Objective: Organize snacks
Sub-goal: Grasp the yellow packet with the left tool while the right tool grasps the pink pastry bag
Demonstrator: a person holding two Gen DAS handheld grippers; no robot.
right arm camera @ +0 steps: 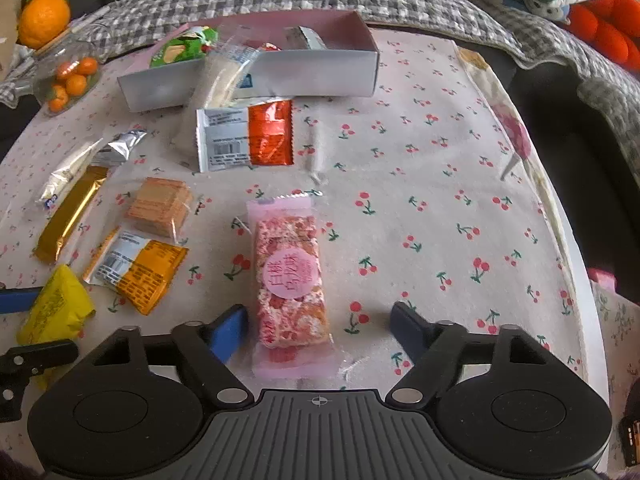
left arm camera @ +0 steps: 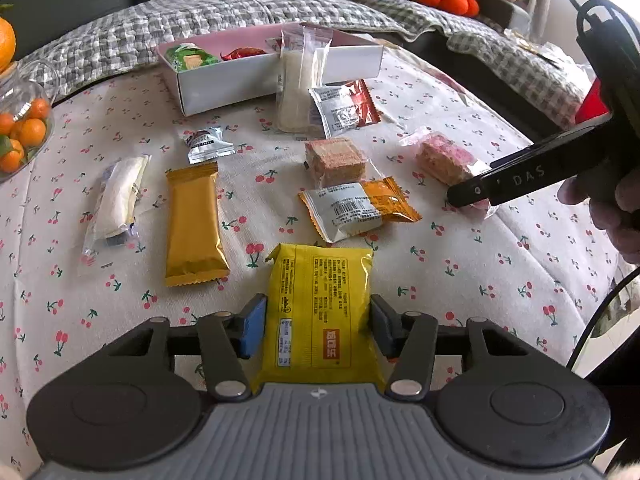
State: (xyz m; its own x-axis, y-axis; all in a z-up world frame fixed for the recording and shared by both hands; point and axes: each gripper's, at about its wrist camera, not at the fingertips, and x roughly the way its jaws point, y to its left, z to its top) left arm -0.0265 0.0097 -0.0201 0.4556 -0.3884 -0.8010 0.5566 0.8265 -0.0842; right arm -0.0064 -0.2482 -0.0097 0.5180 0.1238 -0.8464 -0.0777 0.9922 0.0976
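Left claw [left arm camera: 318,326] pads touch both edges of yellow packet [left arm camera: 320,304]; right claw [right arm camera: 318,330] stands apart astride pink bar [right arm camera: 290,276] on tabletop [right arm camera: 420,184].

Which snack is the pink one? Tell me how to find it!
Start at the white cardboard box at the back of the cherry-print tablecloth, then come straight toward the right claw. Between its fingers lies the clear-wrapped pink crispy bar, the only snack with a round pink sticker.
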